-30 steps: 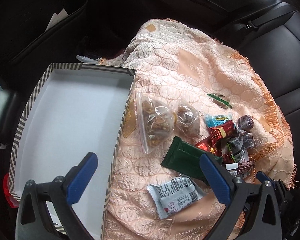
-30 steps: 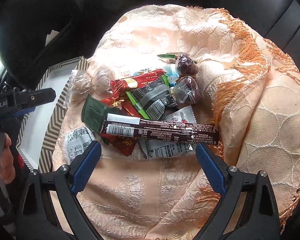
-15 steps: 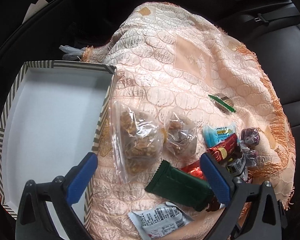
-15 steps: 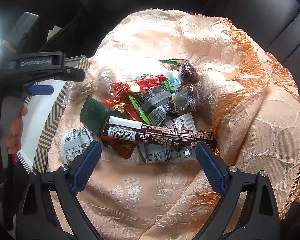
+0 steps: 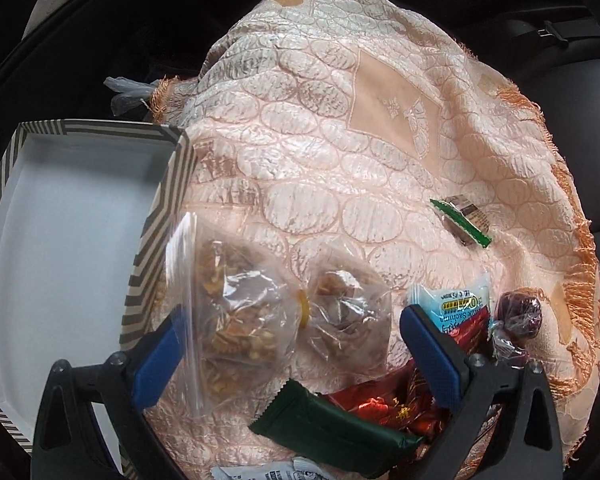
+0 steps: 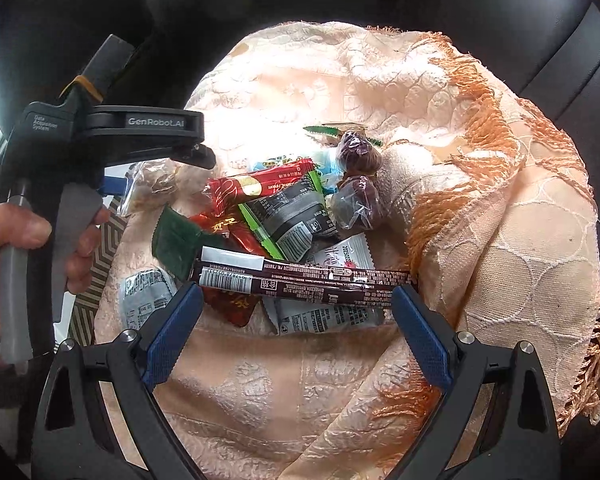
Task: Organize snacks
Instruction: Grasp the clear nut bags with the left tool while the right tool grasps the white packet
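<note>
A pile of wrapped snacks lies on a peach cloth (image 5: pixel 340 128). My left gripper (image 5: pixel 296 348) is open, its blue fingers straddling a clear zip bag of brown nut clusters (image 5: pixel 236 320) and a smaller clear bag (image 5: pixel 348 316). A dark green bar (image 5: pixel 332 428) and red wrappers (image 5: pixel 384 404) lie just below it. My right gripper (image 6: pixel 296 328) is open, hovering near a long dark brown bar (image 6: pixel 304 280) that lies across the pile. The left gripper body (image 6: pixel 140 132) shows at the left of the right wrist view, held by a hand (image 6: pixel 16 240).
A striped box (image 5: pixel 156 216) with a white, bare inside stands left of the cloth. A small green-edged packet (image 5: pixel 464 220) lies apart at the right. Dark wrapped sweets (image 6: pixel 356 152) sit at the pile's far side. Black car seats surround the cloth, whose fringe (image 6: pixel 480 120) hangs right.
My left gripper has moved forward and right, from over the box edge to the two clear bags. The right gripper has barely moved.
</note>
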{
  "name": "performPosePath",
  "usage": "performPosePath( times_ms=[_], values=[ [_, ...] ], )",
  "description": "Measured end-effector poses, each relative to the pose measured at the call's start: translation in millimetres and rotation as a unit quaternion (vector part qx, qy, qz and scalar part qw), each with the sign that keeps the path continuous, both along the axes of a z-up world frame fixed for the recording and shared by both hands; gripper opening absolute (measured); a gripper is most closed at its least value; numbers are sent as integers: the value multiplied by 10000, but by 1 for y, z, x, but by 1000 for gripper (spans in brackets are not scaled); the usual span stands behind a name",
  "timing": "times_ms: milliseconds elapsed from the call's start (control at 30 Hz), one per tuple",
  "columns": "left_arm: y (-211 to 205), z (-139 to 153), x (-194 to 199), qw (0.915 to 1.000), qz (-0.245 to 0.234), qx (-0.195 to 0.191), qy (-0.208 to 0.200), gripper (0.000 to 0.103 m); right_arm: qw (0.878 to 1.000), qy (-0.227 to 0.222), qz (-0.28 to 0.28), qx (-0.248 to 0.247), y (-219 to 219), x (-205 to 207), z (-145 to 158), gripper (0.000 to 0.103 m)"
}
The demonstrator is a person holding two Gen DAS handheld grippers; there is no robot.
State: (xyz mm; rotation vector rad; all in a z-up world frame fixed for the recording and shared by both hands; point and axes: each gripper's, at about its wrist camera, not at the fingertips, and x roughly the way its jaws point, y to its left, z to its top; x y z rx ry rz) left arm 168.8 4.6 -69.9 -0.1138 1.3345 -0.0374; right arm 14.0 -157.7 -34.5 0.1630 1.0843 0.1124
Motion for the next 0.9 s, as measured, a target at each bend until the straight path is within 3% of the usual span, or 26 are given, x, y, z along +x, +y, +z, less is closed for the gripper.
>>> performPosePath(
  times_ms=[133, 300, 500, 900],
  values=[
    [-10, -7, 3, 9992, -279, 274, 5, 100, 9995, 16, 279, 142, 12, -2, -2, 96],
    [-17, -9, 0, 9969, -717, 310, -92, 69, 9948, -2, 987, 272, 41, -11, -3, 96],
    [-12, -4, -2, 9946, -986, 271, -176, 50, 9840, 19, 1771, 170, 85, -16, -8, 96],
    [28, 31, -17, 9948, -812, 90, -604, 47, 9835, -52, 1807, -85, 113, 3, -22, 96]
  ],
)
